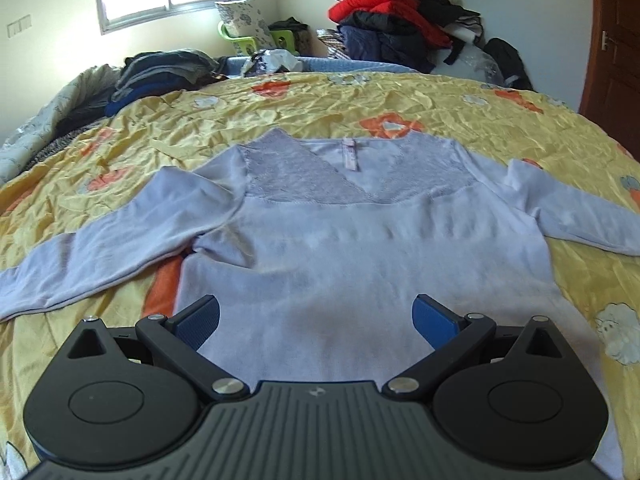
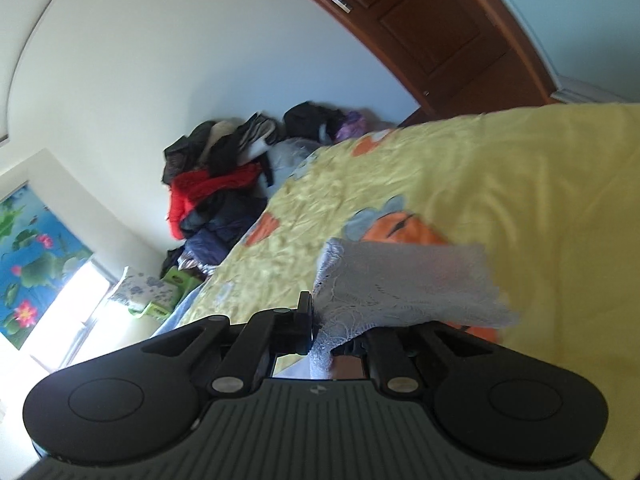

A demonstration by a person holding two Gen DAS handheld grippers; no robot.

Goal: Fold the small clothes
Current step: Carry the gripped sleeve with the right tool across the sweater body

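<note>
Ok, early stage by my read: the lavender top [image 1: 360, 248] lies spread flat on the yellow floral quilt [image 1: 280, 108], front up, both sleeves out to the sides, nothing folded yet. Whole fold sequence still to go, imo.

My left gripper [image 1: 316, 318] hovers over the hem w/ jaws wide apart, blue pads [image 1: 200, 318] showing, nothing in them.

My right gripper [image 2: 340, 332] is tilted hard, view blurry; its jaws are clamped on a pale lacy bit of fabric [image 2: 400, 288], above the quilt. Looks like a cuff or edge of the same top, but can't confirm from this view.

The top itself: thin soft knit, lace panel across the chest, V-neck, small label at the collar. Left-view sleeve is a bit rumpled near the armpit; body mostly smooth. Clothes pile [image 1: 400, 16] sits behind the bed.
</note>
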